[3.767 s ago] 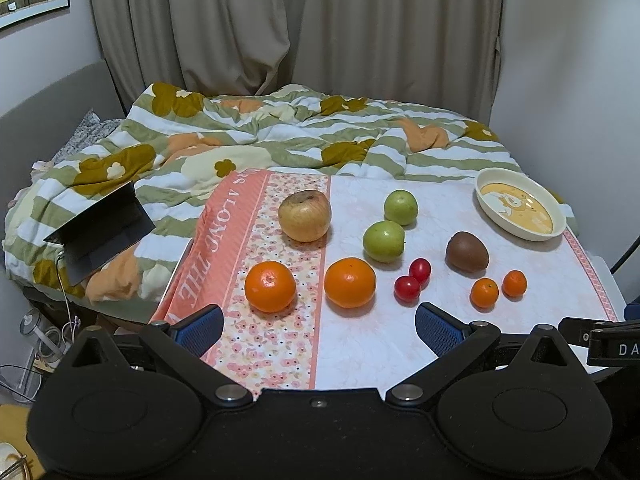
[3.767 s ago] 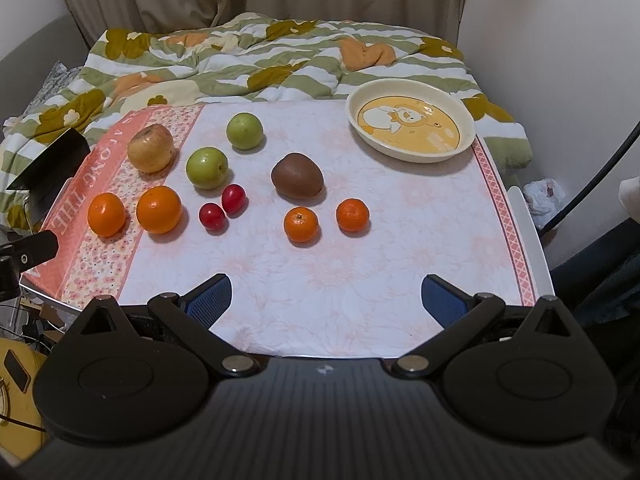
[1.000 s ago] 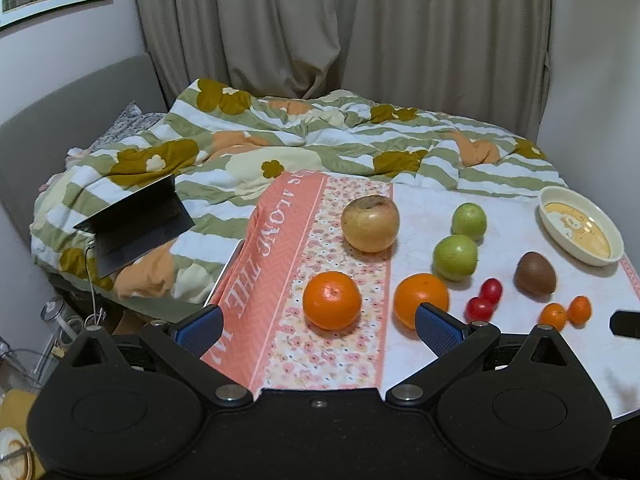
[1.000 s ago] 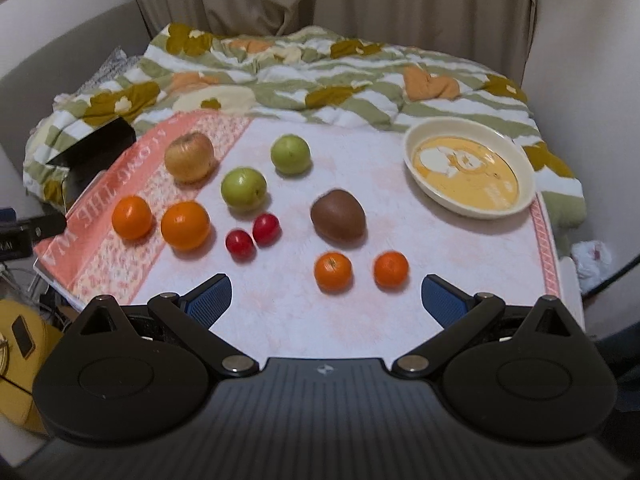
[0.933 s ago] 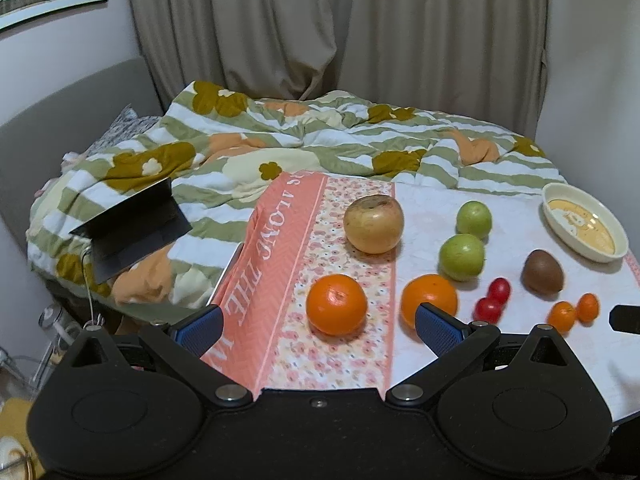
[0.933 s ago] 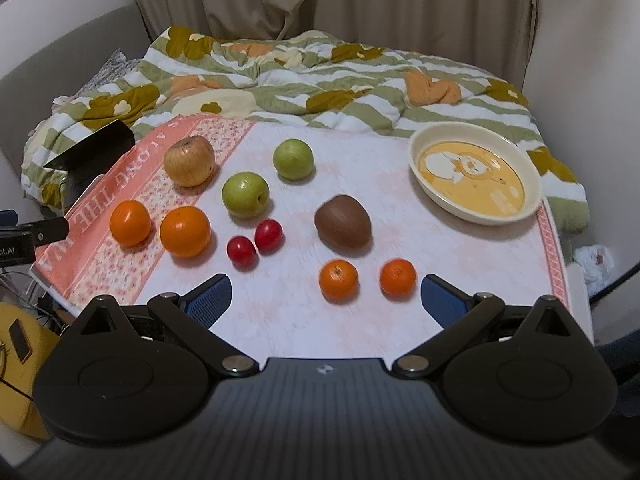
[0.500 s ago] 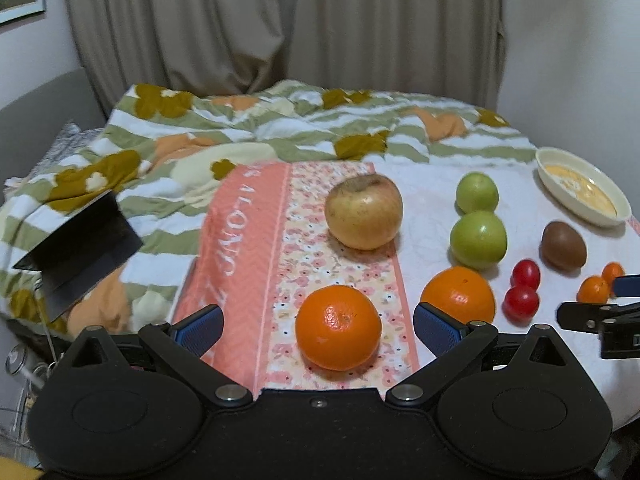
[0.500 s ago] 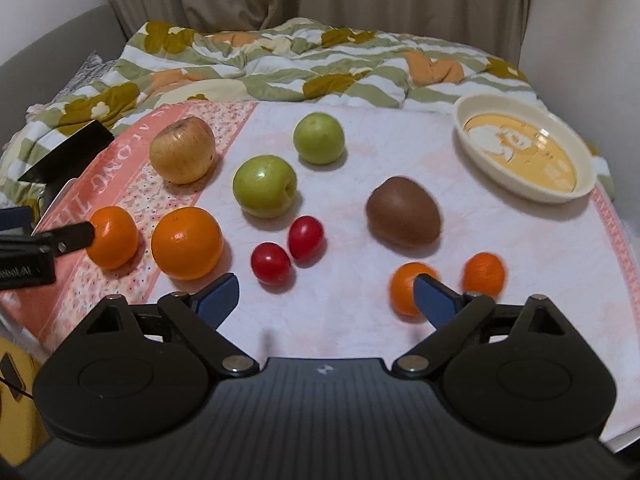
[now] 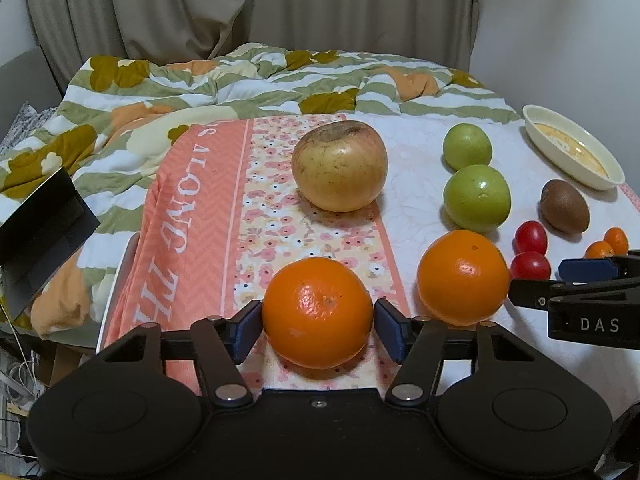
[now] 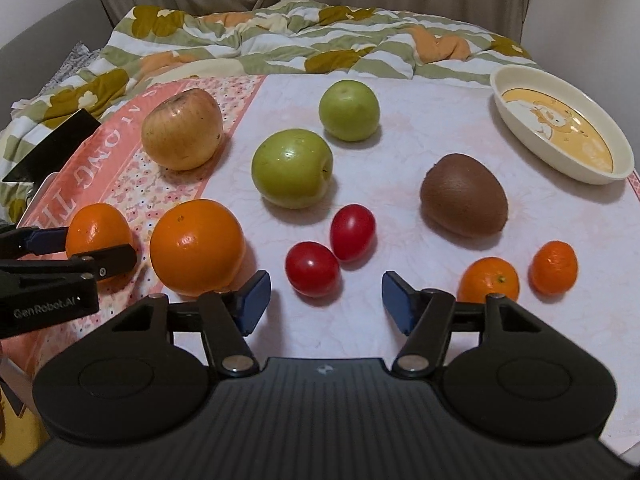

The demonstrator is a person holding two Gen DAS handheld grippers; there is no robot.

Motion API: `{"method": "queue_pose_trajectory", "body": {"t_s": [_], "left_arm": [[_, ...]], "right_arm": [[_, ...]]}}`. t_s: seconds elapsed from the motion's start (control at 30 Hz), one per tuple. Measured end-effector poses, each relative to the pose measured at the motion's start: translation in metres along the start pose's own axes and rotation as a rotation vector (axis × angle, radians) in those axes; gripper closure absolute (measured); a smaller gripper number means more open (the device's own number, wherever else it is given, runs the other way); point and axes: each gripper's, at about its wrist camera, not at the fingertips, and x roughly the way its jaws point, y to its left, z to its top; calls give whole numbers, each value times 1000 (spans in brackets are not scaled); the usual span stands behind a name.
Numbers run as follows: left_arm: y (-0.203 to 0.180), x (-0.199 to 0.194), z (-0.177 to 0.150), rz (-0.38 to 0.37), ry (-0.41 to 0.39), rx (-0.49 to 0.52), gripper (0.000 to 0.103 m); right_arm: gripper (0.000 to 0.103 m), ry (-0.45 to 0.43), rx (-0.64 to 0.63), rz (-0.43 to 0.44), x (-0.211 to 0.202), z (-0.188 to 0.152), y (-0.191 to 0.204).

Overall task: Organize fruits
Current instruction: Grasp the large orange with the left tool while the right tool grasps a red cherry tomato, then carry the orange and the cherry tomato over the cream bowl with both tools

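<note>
Orange [image 9: 318, 312] sits at the near edge of the tablecloth [image 9: 192, 216], on its floral strip, between the blue pads of the left gripper [image 9: 318, 326]. It is round with no clear long axis; a small dimple shows on its upper face, turned toward the camera and slightly right. Its skin is bright, glossy and pitted. The jaws have just been closing around it, and both pads look to be at its sides, though the fisheye view does not settle whether they already press, so firm grip cannot be told.

A 2nd, slightly larger orange [image 9: 463, 276] lies just right of it, apart from it. Behind stands a yellow-brown apple [image 9: 339, 165] with its stem hollow facing up. Farther right are 2 green apples [image 10: 292, 168], one behind the other.

The right gripper [image 10: 324, 300] hovers low over the white part of the cloth, jaws partly apart after closing in, with the nearer of 2 cherry tomatoes [image 10: 312, 268] just ahead of the gap between the pads; neither pad touches it. The other tomato [image 10: 353, 226] touches the first, its long axis running up and slightly right in the right wrist view. A brown kiwi [image 10: 464, 200] lies on its side, long axis slanting left to right. 2 small mandarins [image 10: 489, 278] sit near the right pad. A cream oval dish [image 10: 616, 164] rests at the far right corner.

A rumpled floral quilt [image 9: 240, 76] lies beyond the table
</note>
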Motion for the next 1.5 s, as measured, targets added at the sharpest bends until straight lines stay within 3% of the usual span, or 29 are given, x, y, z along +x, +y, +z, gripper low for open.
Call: {"method": "queue_pose_trajectory", "body": {"t_s": [0.27,0.33,0.43,0.83,1.13,1.5], "left_arm": [[6,0,1,-28,1,5,40],[6,-1,1,-29,1,7,40],[5,-2,0,-29,1,5,40],[-4,-33,4,-15,-26,-40,40],[-52,-74,22,38,-77,-82,40],[-151,-90,61,42,-166,-159,40]], "right_arm": [[40,5,8,-9,8,4,4],[51,9,9,-6,8,4,4],[58,2,-3,-16,9,4,7],[58,-41,0,6,-23,7,-5],[58,-84,-26,50,-69,18,-58],[58,-146,-80,49,-114,46,-171]]}}
